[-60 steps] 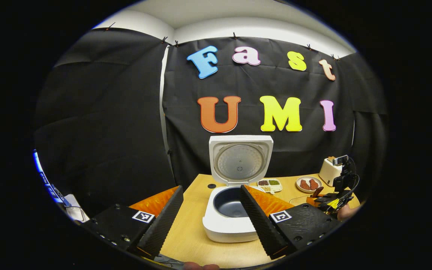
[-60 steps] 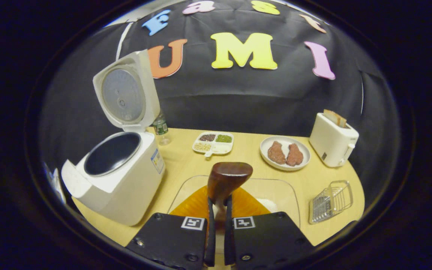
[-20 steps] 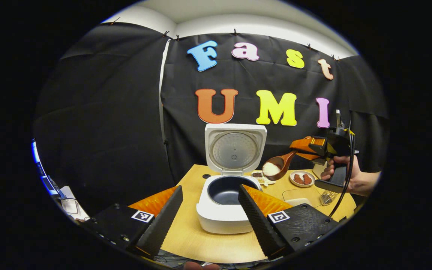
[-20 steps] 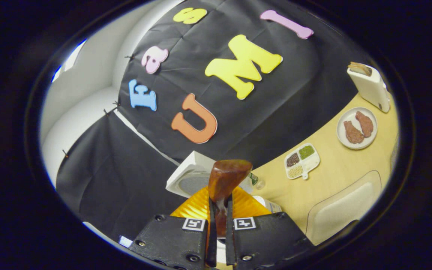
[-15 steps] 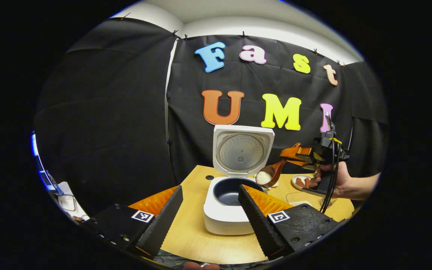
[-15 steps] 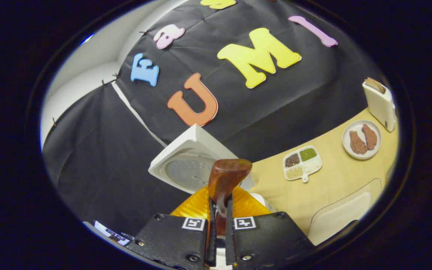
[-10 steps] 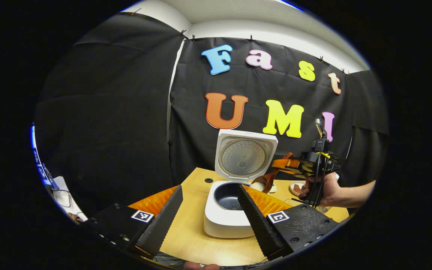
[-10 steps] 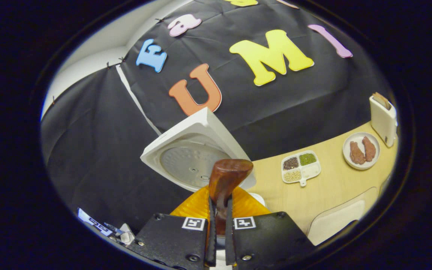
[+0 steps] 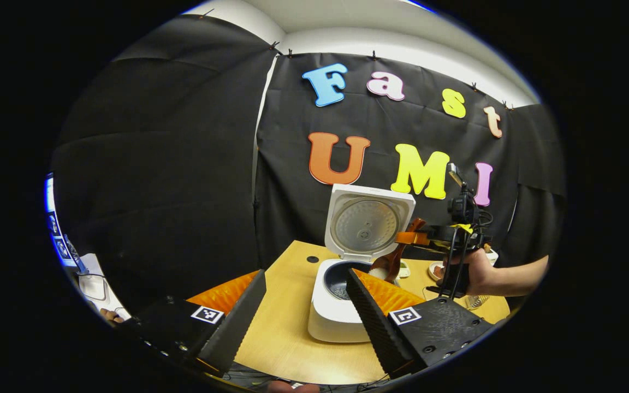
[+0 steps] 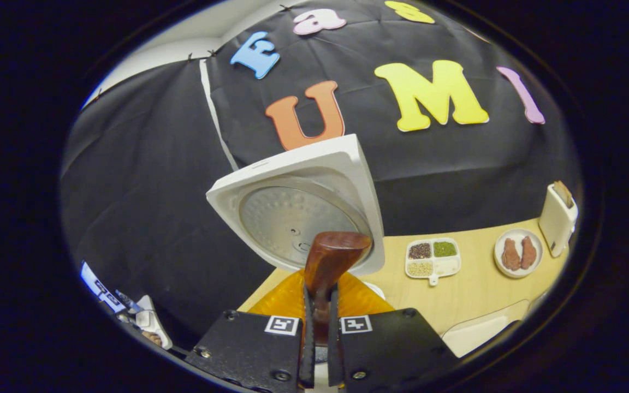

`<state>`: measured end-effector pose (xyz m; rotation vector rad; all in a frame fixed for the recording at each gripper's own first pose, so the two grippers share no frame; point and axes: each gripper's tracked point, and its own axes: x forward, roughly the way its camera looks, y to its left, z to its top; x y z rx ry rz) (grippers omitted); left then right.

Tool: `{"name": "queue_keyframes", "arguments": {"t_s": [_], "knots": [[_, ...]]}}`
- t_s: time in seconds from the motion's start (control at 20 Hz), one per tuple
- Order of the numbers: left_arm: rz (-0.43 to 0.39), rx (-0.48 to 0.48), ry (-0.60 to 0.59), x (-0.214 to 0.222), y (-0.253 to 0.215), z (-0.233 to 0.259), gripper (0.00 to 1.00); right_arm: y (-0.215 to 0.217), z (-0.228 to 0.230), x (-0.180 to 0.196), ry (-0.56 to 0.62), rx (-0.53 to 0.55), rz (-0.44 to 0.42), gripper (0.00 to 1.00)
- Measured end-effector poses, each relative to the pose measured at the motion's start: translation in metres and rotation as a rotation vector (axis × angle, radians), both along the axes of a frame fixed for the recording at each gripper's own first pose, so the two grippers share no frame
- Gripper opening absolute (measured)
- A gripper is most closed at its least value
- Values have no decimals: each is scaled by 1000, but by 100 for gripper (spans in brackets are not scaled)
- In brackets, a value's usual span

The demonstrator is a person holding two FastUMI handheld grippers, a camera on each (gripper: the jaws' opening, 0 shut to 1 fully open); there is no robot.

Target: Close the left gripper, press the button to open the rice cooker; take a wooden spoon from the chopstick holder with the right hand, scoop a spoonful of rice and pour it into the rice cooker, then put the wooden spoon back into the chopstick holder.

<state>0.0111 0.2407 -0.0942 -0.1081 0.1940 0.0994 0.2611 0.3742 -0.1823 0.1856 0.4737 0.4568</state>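
Note:
The white rice cooker (image 9: 336, 319) stands on the wooden table with its lid (image 9: 369, 225) up and the dark inner pot (image 9: 340, 275) showing. My left gripper (image 9: 303, 322) hangs open in front of it, holding nothing. A hand (image 9: 478, 275) holds my right gripper (image 9: 421, 238) at the cooker's right. It is shut on the handle of the wooden spoon (image 9: 392, 261), whose bowl tips down over the pot's right rim. In the right gripper view the spoon (image 10: 330, 259) sticks up from the right gripper (image 10: 319, 319), in front of the lid (image 10: 292, 210).
On the table (image 10: 473, 295) to the right lie a divided dish of grains (image 10: 433, 257), a plate with two brown pieces (image 10: 514, 252) and a white toaster (image 10: 557, 218). A clear tray's corner (image 10: 489, 330) sits near the front edge. The black cloth wall stands close behind.
The right gripper carried the rice-filled spoon from the right to the cooker, then lowered and tipped it over the pot. The left gripper stayed open and drifted slightly left.

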Motion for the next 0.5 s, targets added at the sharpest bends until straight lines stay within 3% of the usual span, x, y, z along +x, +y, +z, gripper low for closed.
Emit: {"name": "queue_keyframes", "arguments": {"t_s": [0.5], "knots": [[83, -65, -5, -3, 20, -6, 95, 35, 23, -19, -285, -396, 186, 14]]}}
